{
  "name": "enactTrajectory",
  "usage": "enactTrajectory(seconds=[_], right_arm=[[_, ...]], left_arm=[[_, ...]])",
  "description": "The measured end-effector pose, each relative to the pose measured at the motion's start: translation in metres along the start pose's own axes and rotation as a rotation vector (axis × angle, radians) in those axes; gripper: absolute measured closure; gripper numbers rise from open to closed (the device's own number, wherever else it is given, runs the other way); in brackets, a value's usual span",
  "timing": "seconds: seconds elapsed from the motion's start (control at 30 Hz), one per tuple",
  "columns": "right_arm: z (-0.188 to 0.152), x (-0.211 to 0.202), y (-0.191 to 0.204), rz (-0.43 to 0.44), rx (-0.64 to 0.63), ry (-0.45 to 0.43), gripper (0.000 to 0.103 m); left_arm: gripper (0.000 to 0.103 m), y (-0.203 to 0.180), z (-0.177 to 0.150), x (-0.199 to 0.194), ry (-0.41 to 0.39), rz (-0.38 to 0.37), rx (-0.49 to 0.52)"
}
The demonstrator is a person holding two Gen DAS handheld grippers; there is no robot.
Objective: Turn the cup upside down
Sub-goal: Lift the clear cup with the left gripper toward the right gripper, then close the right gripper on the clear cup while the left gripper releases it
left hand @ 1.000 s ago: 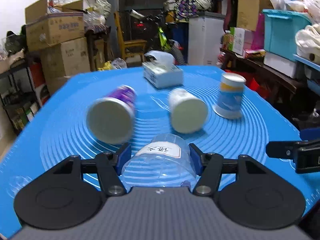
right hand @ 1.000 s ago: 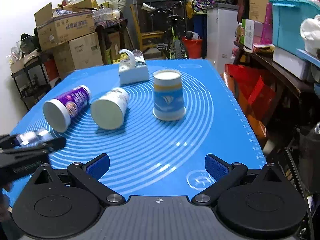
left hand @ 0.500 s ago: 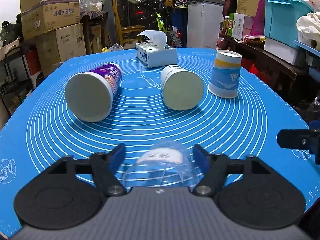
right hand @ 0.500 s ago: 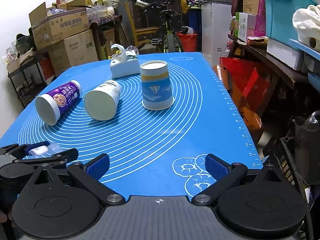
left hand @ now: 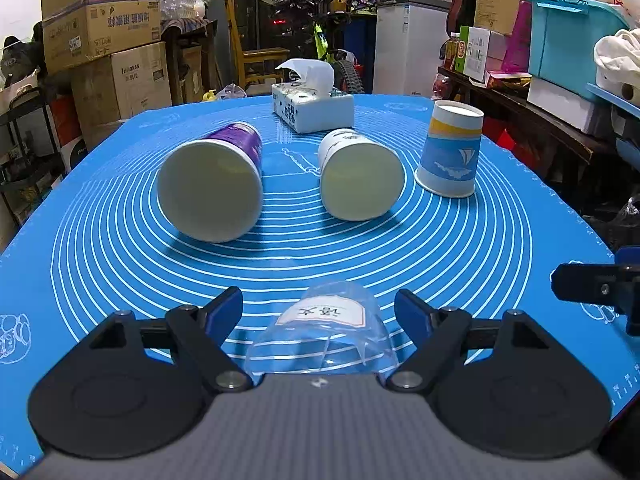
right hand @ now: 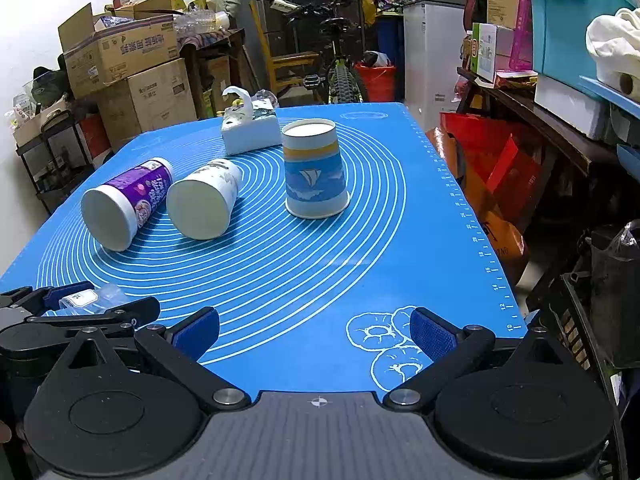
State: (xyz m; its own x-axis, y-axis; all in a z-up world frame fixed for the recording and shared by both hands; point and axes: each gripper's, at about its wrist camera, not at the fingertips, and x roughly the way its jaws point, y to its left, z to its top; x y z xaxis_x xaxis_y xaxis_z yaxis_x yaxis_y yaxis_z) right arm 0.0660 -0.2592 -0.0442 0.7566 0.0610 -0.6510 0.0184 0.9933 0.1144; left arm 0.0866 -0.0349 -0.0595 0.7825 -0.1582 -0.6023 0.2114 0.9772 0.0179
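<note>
A clear plastic cup (left hand: 324,336) with a white label stands upside down on the blue mat, between the fingers of my left gripper (left hand: 319,308). The jaws are open and stand clear of its sides. The cup also shows in the right wrist view (right hand: 86,300), beside the left gripper (right hand: 72,312). My right gripper (right hand: 316,328) is open and empty over the mat's near right edge. A purple cup (left hand: 212,184) and a white cup (left hand: 360,176) lie on their sides. A blue sailboat cup (left hand: 450,156) stands upside down.
A tissue box (left hand: 312,108) sits at the far middle of the blue mat (left hand: 500,240). Cardboard boxes (left hand: 104,52) stand at the left, shelves and bins (left hand: 572,36) at the right, a bicycle (right hand: 336,64) behind the table.
My left gripper was shut on the clear cup a second ago. It has lowered it to the mat and opened. The right gripper has pulled back toward the near edge.
</note>
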Motion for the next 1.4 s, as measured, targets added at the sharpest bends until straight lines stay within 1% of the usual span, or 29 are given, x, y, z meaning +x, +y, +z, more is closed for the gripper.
enactTrajectory(seconds=[0.1,0.2,0.27,0.33,0.43,0.53,0.67,0.77,0.83,0.9,1.0,1.07,1.27,1.4], right_arm=[[0.002,-0.001,0.001,0.001,-0.007,0.001,0.002],[0.006,-0.003,0.004,0.01,-0.019,0.002,0.002],[0.01,-0.006,0.007,0.023,-0.031,0.0,0.002],[0.014,-0.008,0.012,0.057,-0.041,0.01,0.002],[0.023,-0.011,0.02,0.132,-0.032,0.028,0.002],[0.034,-0.011,0.034,0.178,-0.033,0.052,0.002],[0.052,0.0,0.057,0.227,-0.024,0.119,0.002],[0.063,0.013,0.07,0.273,0.025,0.185,0.002],[0.067,0.025,0.075,0.305,0.067,0.234,0.002],[0.068,0.037,0.079,0.314,0.113,0.287,0.006],[0.066,0.051,0.084,0.326,0.17,0.356,0.01],[0.065,0.056,0.087,0.327,0.185,0.391,0.012],[0.062,0.069,0.096,0.31,0.193,0.458,0.013],[0.059,0.074,0.106,0.32,0.18,0.502,0.013]], left_arm=[[0.02,-0.001,0.003,-0.007,-0.01,-0.002,-0.005],[0.015,0.0,0.005,-0.019,-0.024,-0.008,-0.014],[0.013,0.004,0.008,-0.029,-0.036,-0.004,-0.026],[0.009,0.008,0.01,-0.038,-0.048,-0.002,-0.045],[0.009,0.017,0.016,-0.047,-0.047,0.018,-0.078],[0.009,0.028,0.022,-0.05,-0.034,0.072,-0.093],[0.009,0.051,0.025,-0.05,-0.039,0.166,-0.131],[0.009,0.074,0.026,-0.049,-0.035,0.212,-0.191],[0.009,0.085,0.023,-0.049,-0.038,0.248,-0.209],[0.009,0.093,0.021,-0.05,-0.038,0.272,-0.214],[0.009,0.104,0.016,-0.05,-0.028,0.278,-0.233],[0.009,0.108,0.015,-0.05,-0.027,0.275,-0.247],[0.009,0.107,0.008,-0.052,-0.039,0.235,-0.236],[0.009,0.104,0.007,-0.054,-0.052,0.221,-0.22]])
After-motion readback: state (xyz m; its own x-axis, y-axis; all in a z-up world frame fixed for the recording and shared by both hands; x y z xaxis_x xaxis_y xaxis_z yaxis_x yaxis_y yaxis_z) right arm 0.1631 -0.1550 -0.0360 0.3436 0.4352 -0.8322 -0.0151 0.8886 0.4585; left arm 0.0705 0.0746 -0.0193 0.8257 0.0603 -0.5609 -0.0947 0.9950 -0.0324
